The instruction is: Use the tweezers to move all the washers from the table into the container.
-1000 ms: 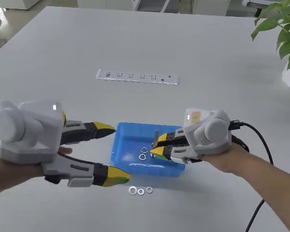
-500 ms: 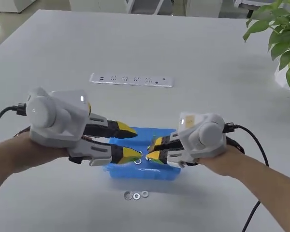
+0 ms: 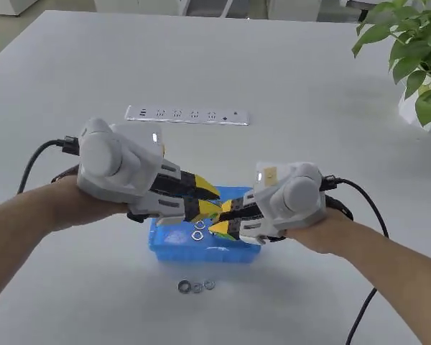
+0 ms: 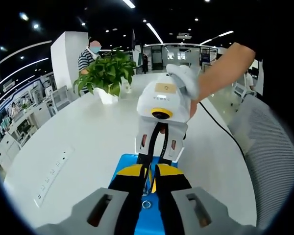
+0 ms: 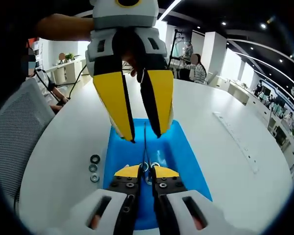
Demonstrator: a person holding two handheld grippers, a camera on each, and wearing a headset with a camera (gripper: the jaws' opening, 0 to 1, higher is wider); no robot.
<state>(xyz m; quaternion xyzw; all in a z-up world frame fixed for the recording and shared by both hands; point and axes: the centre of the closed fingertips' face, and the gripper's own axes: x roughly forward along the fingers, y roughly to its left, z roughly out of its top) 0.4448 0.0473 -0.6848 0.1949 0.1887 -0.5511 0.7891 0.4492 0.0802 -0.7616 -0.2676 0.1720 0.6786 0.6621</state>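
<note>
The table (image 3: 309,100) carries the blue container (image 3: 201,253), with both tools over it. The left gripper (image 5: 146,137) has its jaws parted on either side of the tweezers (image 5: 145,147), which the right gripper (image 5: 146,172) clamps by their base. If the left gripper squeezes off-centre, the tweezers could twist or slip free. Three washers (image 3: 196,287) lie on the table just in front of the container, and a few more (image 3: 198,230) lie inside it. A careless nudge of the container could scatter the three outside.
</note>
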